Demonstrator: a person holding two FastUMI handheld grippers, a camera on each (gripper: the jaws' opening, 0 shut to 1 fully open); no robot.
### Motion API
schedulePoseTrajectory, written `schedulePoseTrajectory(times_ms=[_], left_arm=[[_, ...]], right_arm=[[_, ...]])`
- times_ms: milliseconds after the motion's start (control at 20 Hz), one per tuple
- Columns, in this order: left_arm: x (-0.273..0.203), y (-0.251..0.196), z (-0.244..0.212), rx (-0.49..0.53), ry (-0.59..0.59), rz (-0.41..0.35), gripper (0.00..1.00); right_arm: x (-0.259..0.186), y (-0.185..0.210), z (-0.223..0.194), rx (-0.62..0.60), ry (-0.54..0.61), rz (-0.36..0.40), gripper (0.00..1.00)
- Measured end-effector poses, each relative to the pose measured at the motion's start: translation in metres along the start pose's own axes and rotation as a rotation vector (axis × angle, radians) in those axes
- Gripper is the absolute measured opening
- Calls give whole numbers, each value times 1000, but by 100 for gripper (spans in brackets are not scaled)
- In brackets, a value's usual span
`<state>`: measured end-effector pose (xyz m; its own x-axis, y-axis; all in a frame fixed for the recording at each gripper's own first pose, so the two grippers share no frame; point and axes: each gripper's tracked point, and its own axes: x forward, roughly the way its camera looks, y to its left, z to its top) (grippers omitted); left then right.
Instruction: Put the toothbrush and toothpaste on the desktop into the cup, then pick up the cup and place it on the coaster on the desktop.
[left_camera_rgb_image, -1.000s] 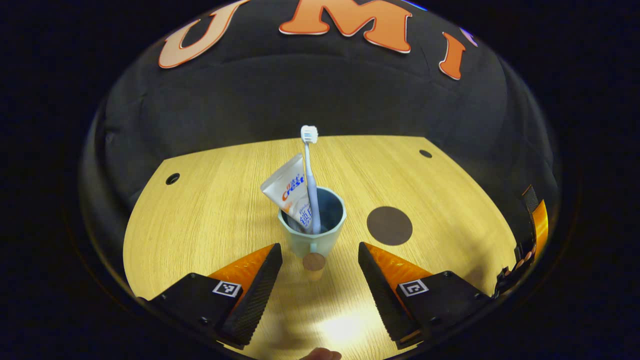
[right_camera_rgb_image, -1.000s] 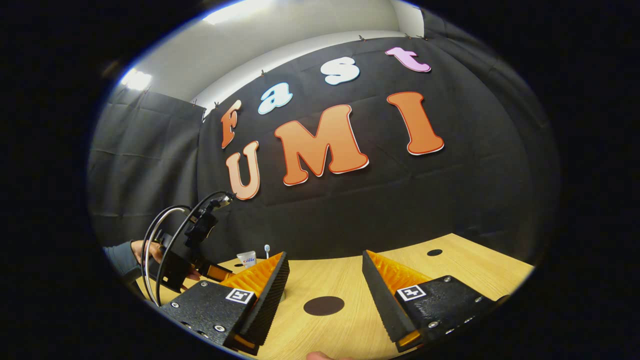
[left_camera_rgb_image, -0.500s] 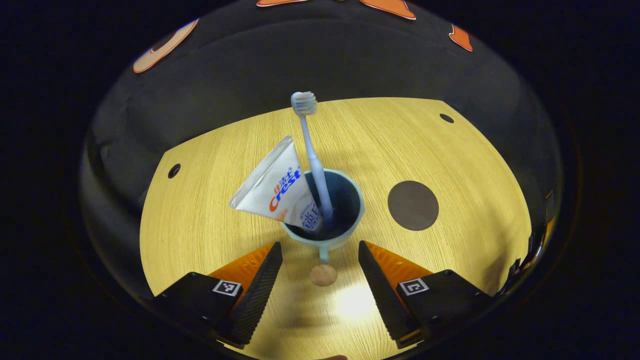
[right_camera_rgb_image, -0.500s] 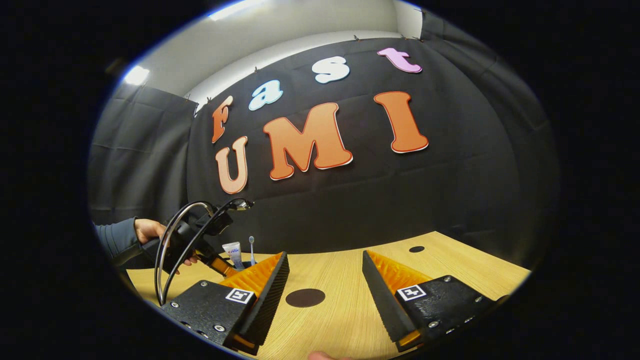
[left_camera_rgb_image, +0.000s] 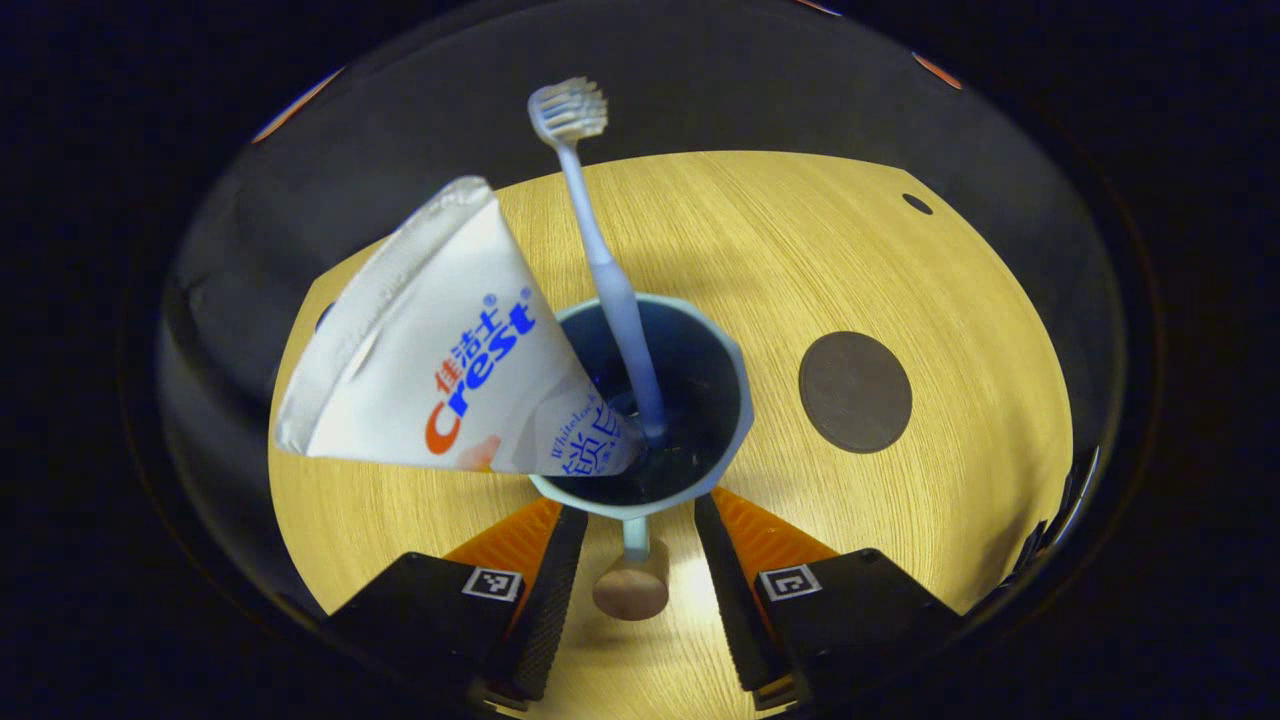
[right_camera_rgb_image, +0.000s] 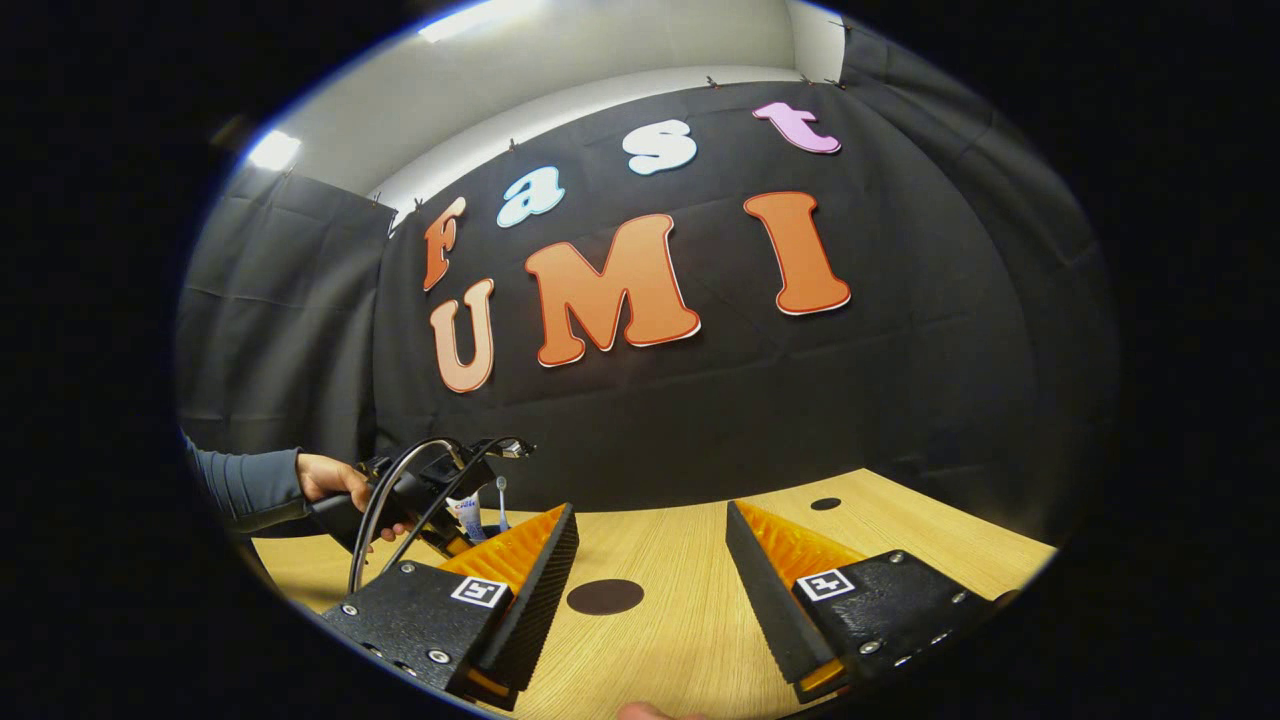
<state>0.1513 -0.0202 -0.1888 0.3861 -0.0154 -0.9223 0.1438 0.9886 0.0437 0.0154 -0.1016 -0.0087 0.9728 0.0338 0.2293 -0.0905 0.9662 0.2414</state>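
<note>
A pale blue cup (left_camera_rgb_image: 735, 400) stands on the wooden table (left_camera_rgb_image: 800, 250). In it lean a white toothpaste tube (left_camera_rgb_image: 450, 340) and a light toothbrush (left_camera_rgb_image: 600, 260), head up. My left gripper (left_camera_rgb_image: 636, 508) is open, its fingers narrowed on either side of the cup's thin handle (left_camera_rgb_image: 635, 540), which ends in a round wooden knob (left_camera_rgb_image: 630, 592). Gaps remain on both sides. A dark round coaster (left_camera_rgb_image: 855, 392) lies right of the cup. My right gripper (right_camera_rgb_image: 650, 515) hovers open and holds nothing above the table, with the coaster (right_camera_rgb_image: 605, 596) just beyond its fingers.
In the right gripper view, a hand (right_camera_rgb_image: 330, 480) in a grey-blue sleeve holds the left gripper (right_camera_rgb_image: 425, 490) at the far left, by the toothpaste (right_camera_rgb_image: 463, 508) and toothbrush (right_camera_rgb_image: 502, 490). Small dark holes (left_camera_rgb_image: 917, 204) mark the table's far corners. Black cloth walls the table.
My left gripper has moved forward and down onto the cup, and its fingers have narrowed around the handle. The right gripper has hardly moved.
</note>
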Motion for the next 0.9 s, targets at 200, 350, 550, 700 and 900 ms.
schedulePoseTrajectory(times_ms=[200,350,550,700,900], left_arm=[[-3,4,-4,-20,25,1,64],[4,8,-7,-47,29,0,38],[12,10,6,-74,-12,-29,38],[8,14,20,-88,-22,-35,31],[8,23,48,-90,-31,-26,33]], right_arm=[[0,3,1,3,-4,4,90],[-1,2,1,3,-5,3,89],[-1,2,-1,-11,2,2,90],[-2,1,1,-10,4,-10,90],[-4,-2,1,-12,-9,-22,90]])
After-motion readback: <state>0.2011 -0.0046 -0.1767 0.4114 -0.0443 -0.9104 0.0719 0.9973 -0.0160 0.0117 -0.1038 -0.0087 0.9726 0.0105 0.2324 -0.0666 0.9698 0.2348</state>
